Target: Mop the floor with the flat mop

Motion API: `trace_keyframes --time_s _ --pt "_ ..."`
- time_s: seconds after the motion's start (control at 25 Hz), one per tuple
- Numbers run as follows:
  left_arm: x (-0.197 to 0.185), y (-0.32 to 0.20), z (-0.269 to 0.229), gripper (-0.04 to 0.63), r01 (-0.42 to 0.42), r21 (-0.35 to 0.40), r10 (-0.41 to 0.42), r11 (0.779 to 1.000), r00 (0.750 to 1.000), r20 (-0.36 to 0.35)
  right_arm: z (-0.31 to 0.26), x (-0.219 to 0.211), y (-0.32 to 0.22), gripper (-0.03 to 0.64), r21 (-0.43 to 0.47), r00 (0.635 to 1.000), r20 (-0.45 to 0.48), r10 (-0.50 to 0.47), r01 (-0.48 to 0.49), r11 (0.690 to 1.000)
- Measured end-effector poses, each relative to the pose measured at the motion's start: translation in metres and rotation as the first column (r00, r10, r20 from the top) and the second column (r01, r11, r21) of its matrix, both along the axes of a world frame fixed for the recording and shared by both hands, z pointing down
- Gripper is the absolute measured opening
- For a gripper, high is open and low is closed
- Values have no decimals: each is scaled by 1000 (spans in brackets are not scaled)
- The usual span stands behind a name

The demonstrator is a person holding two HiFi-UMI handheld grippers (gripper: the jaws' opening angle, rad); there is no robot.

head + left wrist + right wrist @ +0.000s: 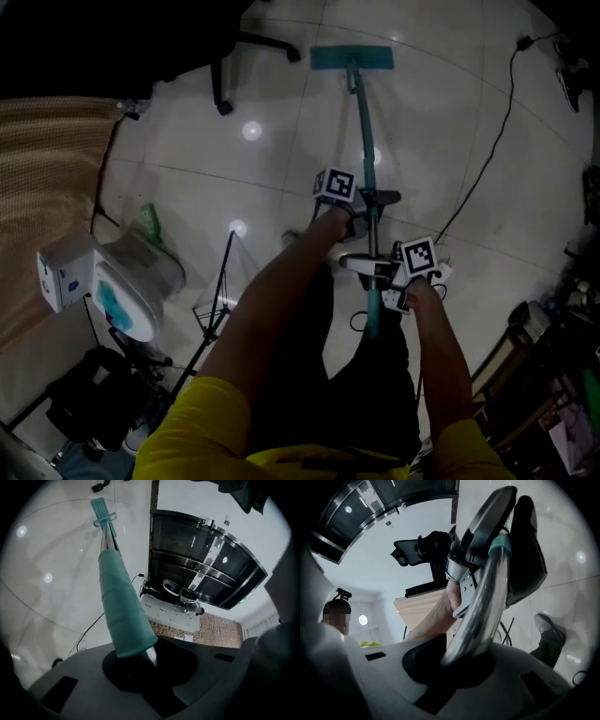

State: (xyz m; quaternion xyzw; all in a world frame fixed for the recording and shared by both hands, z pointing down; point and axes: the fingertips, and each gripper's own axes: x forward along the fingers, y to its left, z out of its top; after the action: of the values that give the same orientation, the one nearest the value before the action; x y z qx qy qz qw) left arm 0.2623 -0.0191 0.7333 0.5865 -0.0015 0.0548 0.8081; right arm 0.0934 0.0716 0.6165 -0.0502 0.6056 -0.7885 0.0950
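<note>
The flat mop lies out ahead of me, its teal head [352, 58] flat on the glossy tiled floor and its pole [366, 131] running back to my hands. My left gripper [373, 200] is shut on the pole higher up. In the left gripper view the teal grip sleeve [122, 606] passes between the jaws of that gripper [150, 663], with the mop head [104, 512] far off. My right gripper [364, 266] is shut on the pole lower down. In its own view the chrome pole [480, 606] runs through the right gripper [454, 667], and the left gripper [506, 545] shows beyond.
An office chair base [239, 56] stands left of the mop head. A black cable [487, 159] trails across the tiles at right. A white toilet [122, 281], a green bottle [150, 223], a thin stand [211, 309] and a black bag [84, 394] crowd the left; clutter [553, 356] lines the right.
</note>
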Motion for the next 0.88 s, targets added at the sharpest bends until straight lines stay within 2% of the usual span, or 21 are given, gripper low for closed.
trace_keyframes --time_s 0.2,0.32,0.56,0.88 --pt "-11 131 -45 72 -24 -83 24 996 1000 -6 -55 -4 124 61 -85 997 16 -80 81 993" --pt "-11 175 -78 80 30 -131 -31 991 999 -8 -95 3 165 83 -127 994 37 -105 109 986" --pt "-21 212 -149 87 116 -230 -109 966 993 43 -170 7 204 98 -186 978 53 -200 206 961" --pt "-22 231 -241 74 273 -227 -255 935 961 103 -276 23 244 106 -179 919 104 -381 394 902"
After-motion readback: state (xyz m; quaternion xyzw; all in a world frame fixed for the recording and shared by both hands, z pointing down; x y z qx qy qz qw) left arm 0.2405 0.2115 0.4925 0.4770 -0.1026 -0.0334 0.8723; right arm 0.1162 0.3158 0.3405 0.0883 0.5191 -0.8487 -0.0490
